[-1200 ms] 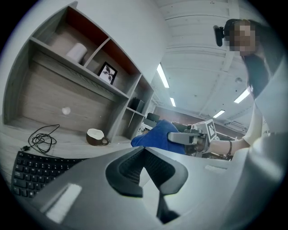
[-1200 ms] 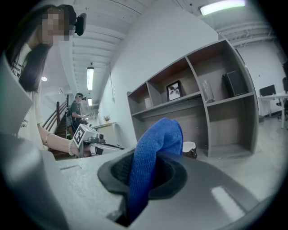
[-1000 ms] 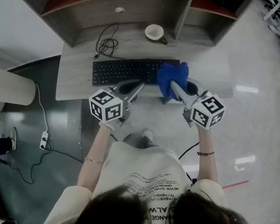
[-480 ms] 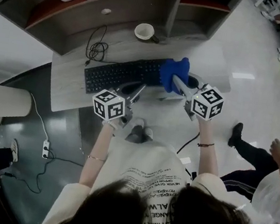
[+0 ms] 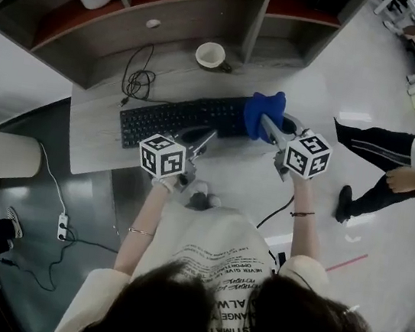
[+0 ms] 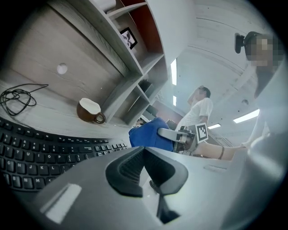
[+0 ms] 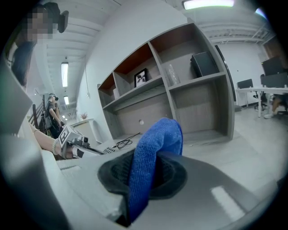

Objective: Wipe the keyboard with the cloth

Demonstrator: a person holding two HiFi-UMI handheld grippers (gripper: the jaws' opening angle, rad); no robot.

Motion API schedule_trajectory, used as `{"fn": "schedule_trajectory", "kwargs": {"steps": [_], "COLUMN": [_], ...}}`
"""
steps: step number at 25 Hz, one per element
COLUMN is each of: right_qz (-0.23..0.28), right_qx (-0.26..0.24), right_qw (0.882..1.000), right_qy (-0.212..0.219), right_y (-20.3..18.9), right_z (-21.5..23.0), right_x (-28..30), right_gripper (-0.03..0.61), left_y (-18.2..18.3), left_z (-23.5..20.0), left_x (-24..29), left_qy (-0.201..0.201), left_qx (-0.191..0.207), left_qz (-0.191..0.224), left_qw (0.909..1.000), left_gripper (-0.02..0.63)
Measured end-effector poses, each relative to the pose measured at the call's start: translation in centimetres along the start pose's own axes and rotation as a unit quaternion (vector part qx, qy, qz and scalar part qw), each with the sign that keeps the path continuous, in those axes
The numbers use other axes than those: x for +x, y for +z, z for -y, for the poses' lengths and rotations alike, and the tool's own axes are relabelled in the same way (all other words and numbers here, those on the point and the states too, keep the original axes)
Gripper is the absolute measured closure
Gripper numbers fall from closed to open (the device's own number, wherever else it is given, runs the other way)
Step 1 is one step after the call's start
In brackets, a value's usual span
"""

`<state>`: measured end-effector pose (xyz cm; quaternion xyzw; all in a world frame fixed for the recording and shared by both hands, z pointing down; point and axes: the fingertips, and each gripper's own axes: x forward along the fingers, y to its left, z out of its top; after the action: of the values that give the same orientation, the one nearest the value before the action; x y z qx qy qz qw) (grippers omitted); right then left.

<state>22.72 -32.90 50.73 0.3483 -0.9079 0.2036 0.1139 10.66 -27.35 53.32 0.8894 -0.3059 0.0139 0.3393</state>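
My right gripper [image 5: 267, 124] has its fingers pinched tight on the fuzzy blue cloth [image 7: 152, 148]. A fold pokes up past the tips and the rest hangs down. In the head view the cloth sits at the right end of the long black keyboard [image 5: 174, 119], which lies across the grey wood counter [image 5: 95, 141]. Can't tell if it presses on the keys or floats just over them. My left gripper [image 6: 144, 155] has its fingers closed w/ nothing in them, tips just by the near edge of the keyboard. A brown cup with white inside [image 5: 211, 55] and a coiled black cable [image 5: 137, 79] sit farther back, well apart from the cloth.

I think I'm in the wiping step, at the right end, w/ most keys left to do. Next: push the cloth down soft, then slide it left along the rows, slow, so it doesn't snag btw keys. The left gripper could rest on the near edge so the keyboard won't slide.
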Motion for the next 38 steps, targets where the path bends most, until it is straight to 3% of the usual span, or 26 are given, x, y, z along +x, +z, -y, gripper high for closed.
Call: {"fn": "schedule_trajectory", "kwargs": {"steps": [20,38], "right_qz": [-0.039,-0.054], "right_qx": [0.006,0.025], "right_qw": [0.999,0.998], "right_qy": [-0.004,0.018], "right_y": [-2.7,-3.9], "right_z": [2.2,0.9], "right_x": [3.4,5.4], "right_gripper": [0.526,0.526], "left_y": [-0.3,-0.2], "left_z": [-1.5,-2.1], "left_x": [0.5,-1.8], "left_qy": [0.005,0.056], "left_qx": [-0.025,-0.036], "left_qz": [-0.005,0.02], "left_qw": [0.9997,0.9976], "left_gripper": [0.617,0.617]}}
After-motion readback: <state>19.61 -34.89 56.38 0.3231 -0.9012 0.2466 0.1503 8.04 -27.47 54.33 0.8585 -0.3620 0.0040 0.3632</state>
